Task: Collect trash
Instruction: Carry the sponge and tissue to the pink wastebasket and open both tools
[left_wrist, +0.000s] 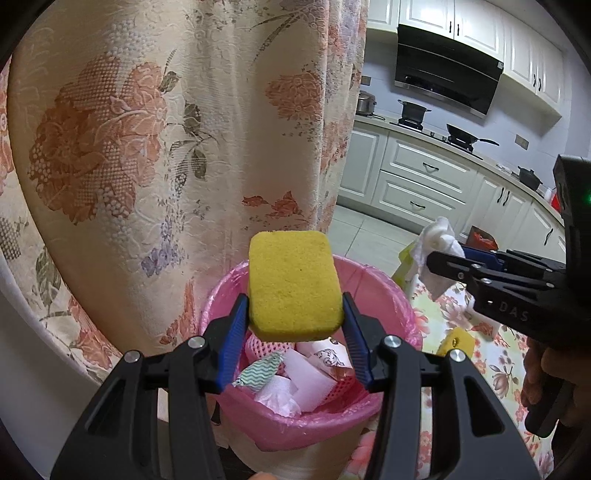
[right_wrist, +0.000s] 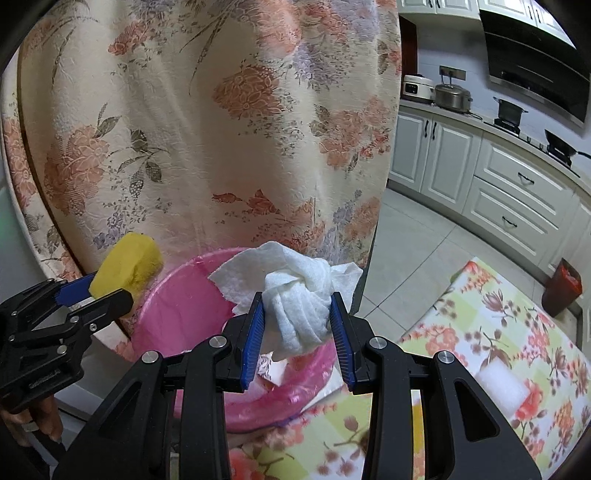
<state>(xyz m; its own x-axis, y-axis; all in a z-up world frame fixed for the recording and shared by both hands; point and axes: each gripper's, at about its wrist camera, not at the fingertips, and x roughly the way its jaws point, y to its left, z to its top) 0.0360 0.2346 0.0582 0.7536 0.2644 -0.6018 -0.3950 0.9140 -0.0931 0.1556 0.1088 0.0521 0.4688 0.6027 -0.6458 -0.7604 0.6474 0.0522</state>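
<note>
My left gripper (left_wrist: 294, 317) is shut on a yellow sponge (left_wrist: 293, 284) and holds it right above the pink-lined trash bin (left_wrist: 218, 306). The bin holds several scraps of paper and wrappers (left_wrist: 314, 373). My right gripper (right_wrist: 297, 314) is shut on a crumpled white tissue (right_wrist: 295, 291) and holds it over the near right rim of the bin (right_wrist: 177, 306). The right gripper with the tissue (left_wrist: 439, 243) shows at the right of the left wrist view. The left gripper with the sponge (right_wrist: 127, 267) shows at the left of the right wrist view.
A floral curtain (left_wrist: 147, 147) hangs close behind the bin. A table with a floral cloth (right_wrist: 498, 350) lies to the right, bearing a white foam piece (right_wrist: 502, 384) and another yellow sponge (left_wrist: 456, 341). Kitchen cabinets (left_wrist: 424, 177) and a small red bin (right_wrist: 563, 282) stand beyond.
</note>
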